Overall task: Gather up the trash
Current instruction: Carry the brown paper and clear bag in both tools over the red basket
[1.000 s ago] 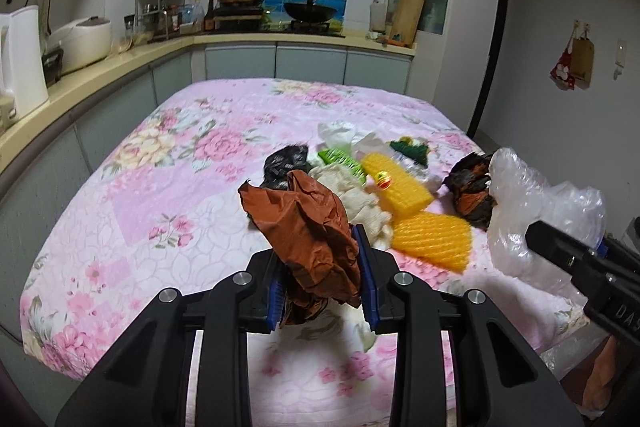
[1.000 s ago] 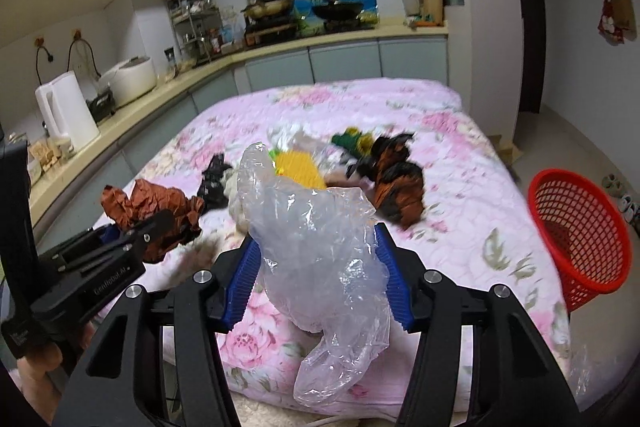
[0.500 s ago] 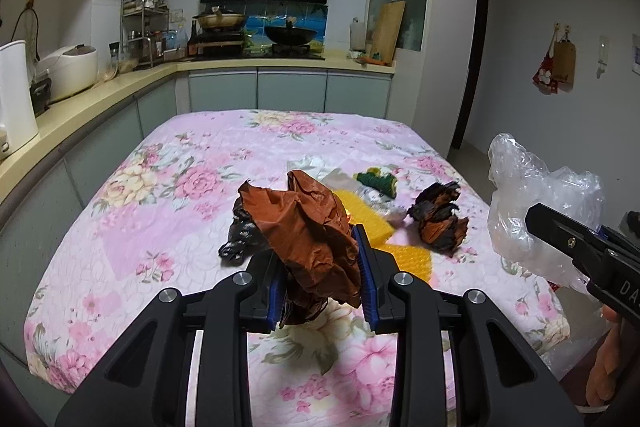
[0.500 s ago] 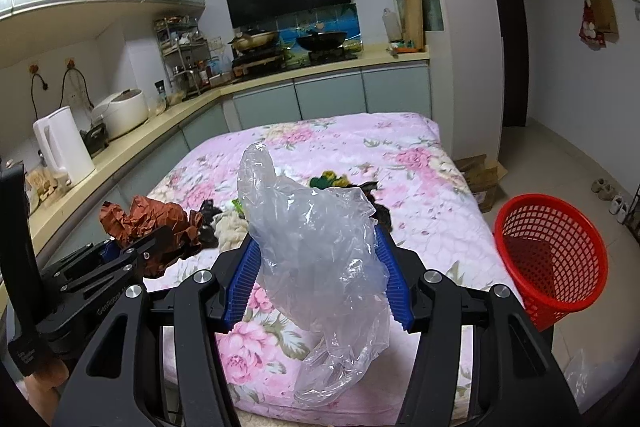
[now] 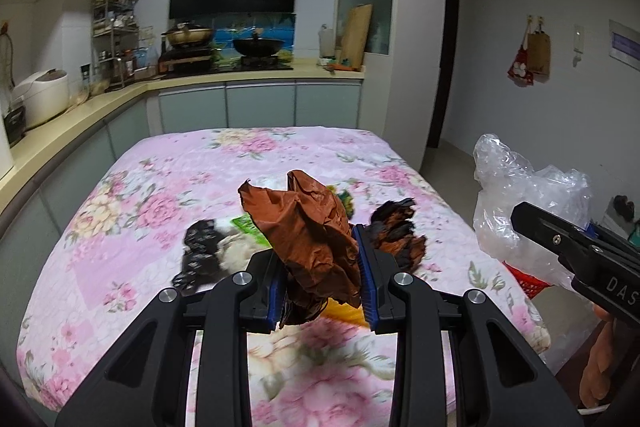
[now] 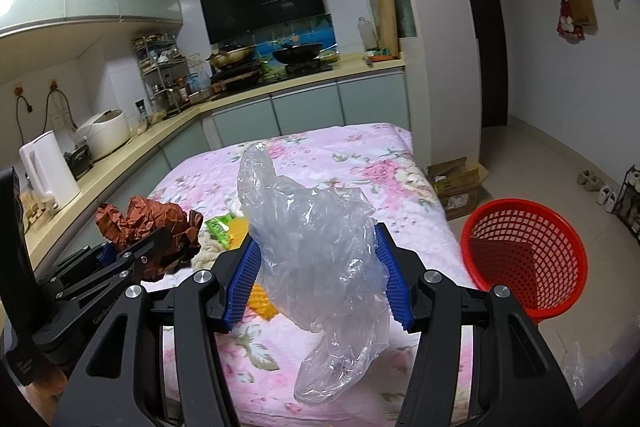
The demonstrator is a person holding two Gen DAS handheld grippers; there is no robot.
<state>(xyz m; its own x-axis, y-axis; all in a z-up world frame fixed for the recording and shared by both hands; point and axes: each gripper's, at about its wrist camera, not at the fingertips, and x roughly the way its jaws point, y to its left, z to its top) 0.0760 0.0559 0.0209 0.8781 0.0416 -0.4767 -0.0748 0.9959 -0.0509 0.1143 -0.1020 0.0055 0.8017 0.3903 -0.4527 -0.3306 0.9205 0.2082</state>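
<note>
the right gripper point(image 6: 318, 277), clamped on the clear bag point(image 6: 316, 227), is the nearer unit to the red basket point(image 6: 524, 259), which lies at 3 o'clock of it on the floor, while the left gripper point(image 5: 320, 279) clamps the brown paper point(image 5: 308, 227) over the table point(image 5: 120, 227).

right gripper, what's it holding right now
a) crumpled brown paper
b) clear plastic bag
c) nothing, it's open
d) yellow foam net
b: in the right wrist view the right gripper has its blue pads pressed against a crumpled clear plastic bag, which hangs down below them; the brown paper is in the left gripper.
</note>
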